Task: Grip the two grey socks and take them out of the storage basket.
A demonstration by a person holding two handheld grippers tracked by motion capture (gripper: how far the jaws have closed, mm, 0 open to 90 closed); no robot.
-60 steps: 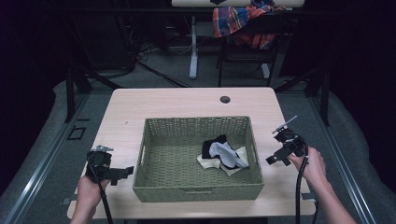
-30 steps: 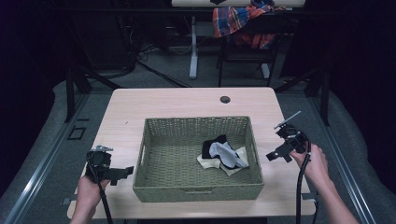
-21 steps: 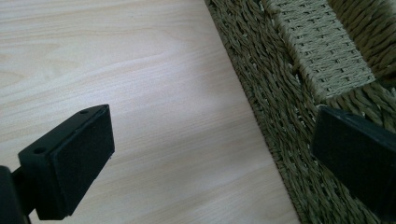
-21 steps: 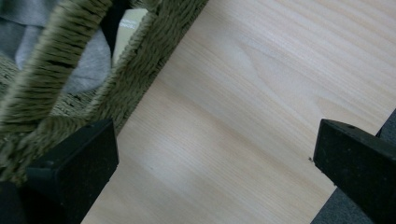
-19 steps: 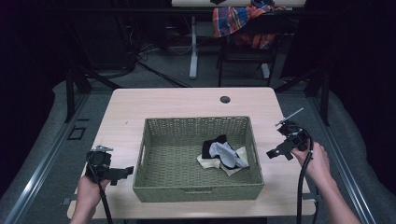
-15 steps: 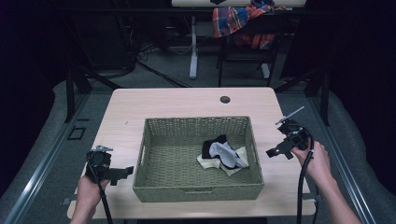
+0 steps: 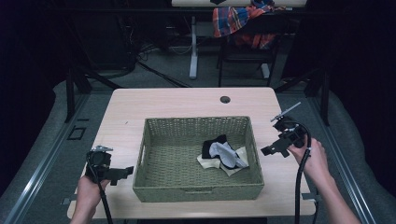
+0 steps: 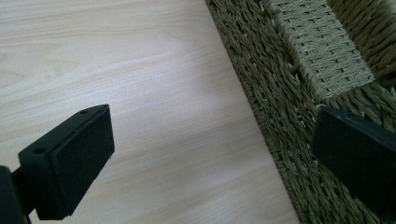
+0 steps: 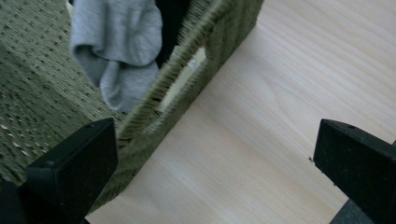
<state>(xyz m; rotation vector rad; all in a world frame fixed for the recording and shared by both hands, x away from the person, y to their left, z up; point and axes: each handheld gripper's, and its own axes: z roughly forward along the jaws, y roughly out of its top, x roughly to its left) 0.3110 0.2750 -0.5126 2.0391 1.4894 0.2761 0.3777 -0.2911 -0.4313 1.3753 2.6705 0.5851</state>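
**High view: open jaws flank a basket of socks**

High view, from above my side of the table (image 7: 140, 105): I hold my right gripper (image 7: 272, 150) just off the right wall of the woven basket (image 7: 149, 140), its jaws spread wide and gripping nothing. My left gripper (image 7: 125, 171) rests near the basket's left front corner, jaws equally wide and empty. The small heap I am after lies inside the basket, toward its right half: a grey sock (image 7: 223, 153) draped over a black sock (image 7: 211, 143), with a cream cloth (image 7: 240, 156) beneath.

In the right gripper view the grey sock (image 9: 116, 37) sits just beyond the basket's rim (image 9: 187, 60), so I judge the reach falls to this hand. To do it well, I should lift over the wall rather than brush it, come down with the jaws straddling the grey sock's raised fold, and close only on that one layer. The left can steady the basket if it slides.
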